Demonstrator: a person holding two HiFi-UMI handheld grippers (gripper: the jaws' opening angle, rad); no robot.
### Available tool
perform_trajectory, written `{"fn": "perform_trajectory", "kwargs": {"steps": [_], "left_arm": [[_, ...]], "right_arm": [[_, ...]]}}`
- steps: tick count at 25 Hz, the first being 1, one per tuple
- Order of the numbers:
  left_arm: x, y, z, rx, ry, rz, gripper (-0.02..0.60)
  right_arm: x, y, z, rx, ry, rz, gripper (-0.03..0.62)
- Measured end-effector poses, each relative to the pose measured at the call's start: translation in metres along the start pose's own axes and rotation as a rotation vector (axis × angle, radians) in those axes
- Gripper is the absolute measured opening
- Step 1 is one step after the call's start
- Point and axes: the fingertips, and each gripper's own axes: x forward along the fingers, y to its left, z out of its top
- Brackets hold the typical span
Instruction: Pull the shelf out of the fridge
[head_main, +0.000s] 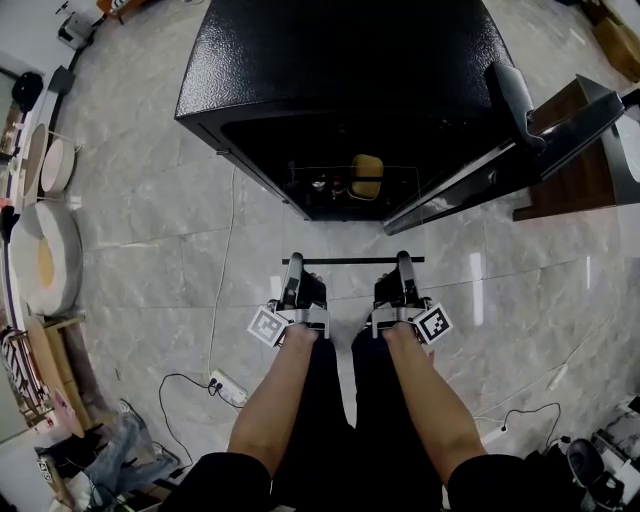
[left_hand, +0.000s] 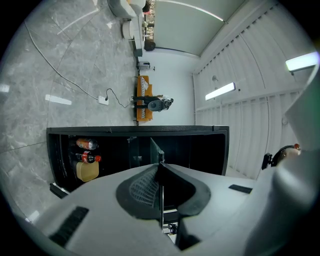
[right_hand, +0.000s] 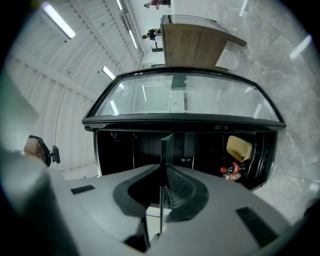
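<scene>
Head view: L gripper (head_main: 294, 266) & R gripper (head_main: 403, 262) both clamped on shelf (head_main: 350, 260), just outside open fridge (head_main: 340, 60).

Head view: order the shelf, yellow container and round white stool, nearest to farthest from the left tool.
1. shelf, clamped in the left tool.
2. yellow container, ahead inside the fridge.
3. round white stool, far left.

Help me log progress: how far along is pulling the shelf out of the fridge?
Done: the door stands open and the shelf is clear of the fridge, floor showing between them. In hand: the left gripper and right gripper are each shut on the shelf's edge. Left: the pull looks finished; probably only setting the shelf down.
</scene>
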Motion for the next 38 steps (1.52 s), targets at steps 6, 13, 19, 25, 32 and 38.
{"fn": "perform_trajectory", "kwargs": {"steps": [6, 13, 19, 25, 32, 38], "left_arm": [[-0.018, -0.011, -0.005, 0.014, -0.013, -0.008, 0.035], [-0.038, -0.035, -0.008, 0.018, -0.019, -0.027, 0.035], [-0.06, -0.059, -0.01, 0.021, -0.007, -0.023, 0.035], [-0.08, -0.091, -0.009, 0.019, 0.021, -0.046, 0.035], [-0.107, -0.126, -0.009, 0.035, 0.047, -0.047, 0.035], [-0.124, -0.155, -0.013, 0.023, 0.059, -0.064, 0.035]], "right_arm": [[-0.012, 0.01, -0.001, 0.0, 0.026, 0.007, 0.037], [-0.029, 0.031, -0.006, -0.009, 0.061, 0.018, 0.038], [-0.047, 0.062, -0.012, -0.028, 0.067, 0.034, 0.038], [-0.074, 0.093, -0.022, -0.041, 0.044, 0.048, 0.038], [-0.104, 0.126, -0.035, -0.051, 0.038, 0.053, 0.038], [-0.122, 0.158, -0.038, -0.07, 0.046, 0.084, 0.038]]}}
